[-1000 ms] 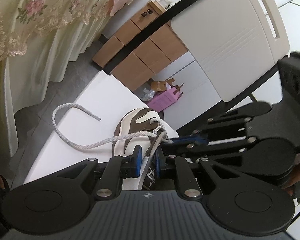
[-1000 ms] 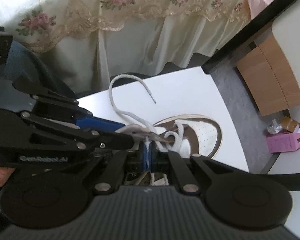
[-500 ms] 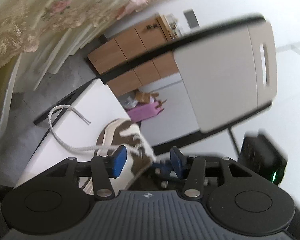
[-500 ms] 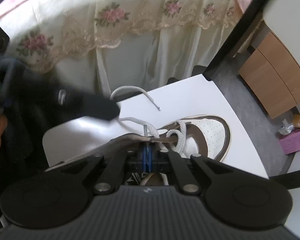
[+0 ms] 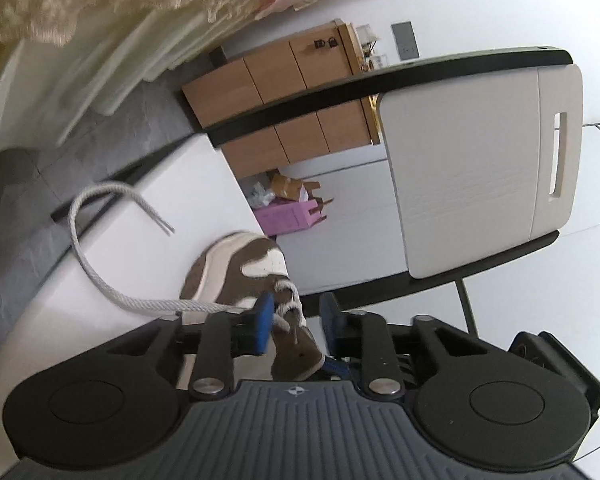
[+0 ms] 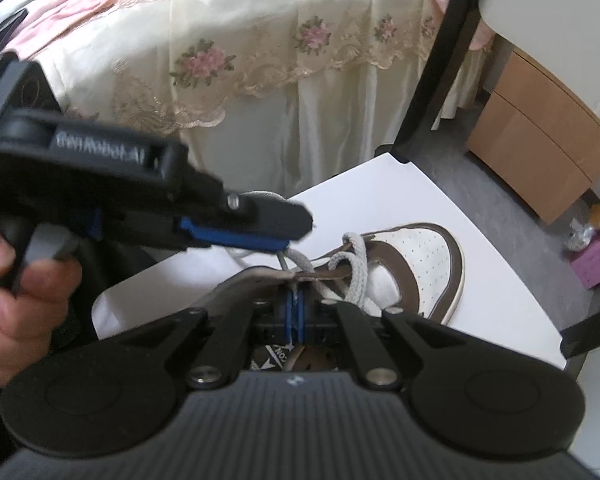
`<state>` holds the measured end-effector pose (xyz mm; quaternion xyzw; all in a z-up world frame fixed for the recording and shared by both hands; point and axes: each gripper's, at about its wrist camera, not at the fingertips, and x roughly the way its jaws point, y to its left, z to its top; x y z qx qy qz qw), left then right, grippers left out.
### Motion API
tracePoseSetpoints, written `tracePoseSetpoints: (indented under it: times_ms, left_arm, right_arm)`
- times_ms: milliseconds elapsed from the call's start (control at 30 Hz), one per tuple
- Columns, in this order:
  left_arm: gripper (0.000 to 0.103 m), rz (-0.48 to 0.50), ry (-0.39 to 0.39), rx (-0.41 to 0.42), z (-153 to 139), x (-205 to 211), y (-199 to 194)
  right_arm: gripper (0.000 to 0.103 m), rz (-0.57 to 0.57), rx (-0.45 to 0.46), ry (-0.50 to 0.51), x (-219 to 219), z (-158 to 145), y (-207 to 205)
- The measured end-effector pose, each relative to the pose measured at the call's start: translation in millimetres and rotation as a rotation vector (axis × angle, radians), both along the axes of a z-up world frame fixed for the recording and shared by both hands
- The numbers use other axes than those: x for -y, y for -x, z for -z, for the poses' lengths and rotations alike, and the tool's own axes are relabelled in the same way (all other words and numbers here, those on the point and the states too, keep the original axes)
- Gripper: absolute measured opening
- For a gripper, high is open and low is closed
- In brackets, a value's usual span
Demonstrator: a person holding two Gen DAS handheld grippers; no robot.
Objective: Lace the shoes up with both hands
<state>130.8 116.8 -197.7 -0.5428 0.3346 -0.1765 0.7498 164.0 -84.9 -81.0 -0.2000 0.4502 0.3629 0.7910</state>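
Observation:
A brown and white shoe (image 5: 236, 264) (image 6: 420, 256) lies on a small white table (image 5: 160, 200) (image 6: 380, 184). Its grey-white lace (image 5: 84, 256) (image 6: 356, 272) crosses the lower eyelets, and one long end loops out over the table. My right gripper (image 6: 296, 312) is shut on the edge of the shoe's eyelet flap, pointing steeply down. My left gripper (image 5: 296, 320) (image 6: 296, 236) comes in from the side with its jaws closing. The short lace end and the flap stand between its blue pads (image 5: 264, 320), which do not clamp them. A hand holds its grip at the left.
A bed with a cream lace-trimmed cover (image 6: 260, 60) stands behind the table. Wooden drawers (image 5: 284, 92) (image 6: 540, 148) stand beyond it. A white chair back on a black frame (image 5: 468, 168) rises to the right. A pink box (image 5: 288, 220) lies on the floor.
My left gripper let go near the eyelets, opened wide, rolled and dropped a little. Its jaws now stand narrower around the lace end. The right gripper stayed shut on the flap.

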Motion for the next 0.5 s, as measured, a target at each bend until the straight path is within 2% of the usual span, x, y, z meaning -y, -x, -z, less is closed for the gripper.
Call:
tracePoseSetpoints:
  times_ms: [133, 300, 433, 500]
  left_arm:
    - [0.024, 0.002, 0.008, -0.025, 6.1, 1.9, -1.2]
    - [0.003, -0.008, 0.002, -0.024, 4.7, 3.6, 1.3]
    - [0.002, -0.03, -0.05, 0.015, -4.9, 7.9, 9.5]
    - [0.002, -0.028, -0.041, 0.004, -3.4, 8.5, 10.0]
  right_arm:
    - [0.004, 0.024, -0.011, -0.01, -1.1, 0.9, -0.5]
    - [0.004, 0.042, -0.018, -0.005, -1.3, 0.6, -0.3]
    - [0.006, -0.04, 0.063, 0.065, -6.9, -11.7, 15.5]
    - [0.029, -0.091, 0.091, 0.093, -7.0, -18.6, 24.5]
